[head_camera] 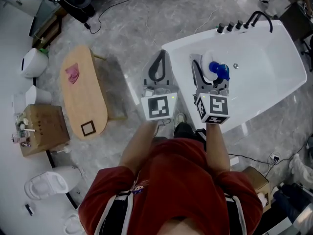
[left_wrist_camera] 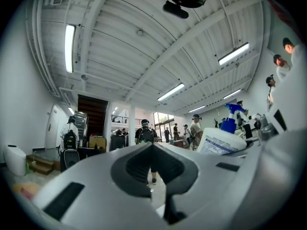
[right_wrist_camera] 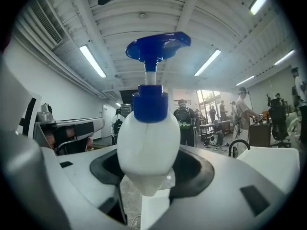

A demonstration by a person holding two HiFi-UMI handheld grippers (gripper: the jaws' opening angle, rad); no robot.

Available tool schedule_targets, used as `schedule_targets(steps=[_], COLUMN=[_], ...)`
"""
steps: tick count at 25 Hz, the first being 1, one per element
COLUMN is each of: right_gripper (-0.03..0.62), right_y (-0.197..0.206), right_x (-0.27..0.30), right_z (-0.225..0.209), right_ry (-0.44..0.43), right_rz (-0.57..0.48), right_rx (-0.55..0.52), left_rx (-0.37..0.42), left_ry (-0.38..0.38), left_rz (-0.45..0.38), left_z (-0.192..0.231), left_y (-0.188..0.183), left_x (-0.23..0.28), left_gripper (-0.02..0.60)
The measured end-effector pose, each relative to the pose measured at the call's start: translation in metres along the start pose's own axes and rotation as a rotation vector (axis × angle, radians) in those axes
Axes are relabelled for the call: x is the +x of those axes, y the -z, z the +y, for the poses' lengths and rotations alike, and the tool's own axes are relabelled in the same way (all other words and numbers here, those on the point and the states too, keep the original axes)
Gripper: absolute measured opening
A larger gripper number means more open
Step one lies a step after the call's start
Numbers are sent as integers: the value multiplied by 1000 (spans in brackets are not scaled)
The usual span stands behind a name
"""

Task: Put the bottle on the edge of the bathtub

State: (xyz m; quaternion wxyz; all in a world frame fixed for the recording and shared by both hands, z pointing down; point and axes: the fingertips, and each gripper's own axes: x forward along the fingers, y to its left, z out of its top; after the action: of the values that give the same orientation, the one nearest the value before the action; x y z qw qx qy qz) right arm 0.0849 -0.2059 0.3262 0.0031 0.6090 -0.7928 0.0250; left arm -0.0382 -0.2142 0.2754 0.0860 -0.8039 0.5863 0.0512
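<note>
Right gripper view: bottle [right_wrist_camera: 148, 143] between jaws

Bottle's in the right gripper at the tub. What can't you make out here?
- Pump bottle base: in the right gripper view it is sunk between the jaws; in the head view the right gripper covers it.
- Bathtub near edge below that gripper: covered by gripper and forearm in the head view.
- Bottle label print: too small in the left gripper view.

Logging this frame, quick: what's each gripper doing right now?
Left gripper: closed, empty.
Right gripper: closed on the white pump bottle.
</note>
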Motion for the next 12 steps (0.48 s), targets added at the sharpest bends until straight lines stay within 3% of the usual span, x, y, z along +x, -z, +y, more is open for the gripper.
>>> schedule_targets(steps=[12], right_gripper=[267], right_y=[34], right_x=[59], right_z=[-25], right_ry=[-6], right_rz=[83], right_rx=[27], left_rx=[6], left_ry=[9], left_rz=[34], left_z=[4], left_y=[40], left_x=[55], left_gripper=[16])
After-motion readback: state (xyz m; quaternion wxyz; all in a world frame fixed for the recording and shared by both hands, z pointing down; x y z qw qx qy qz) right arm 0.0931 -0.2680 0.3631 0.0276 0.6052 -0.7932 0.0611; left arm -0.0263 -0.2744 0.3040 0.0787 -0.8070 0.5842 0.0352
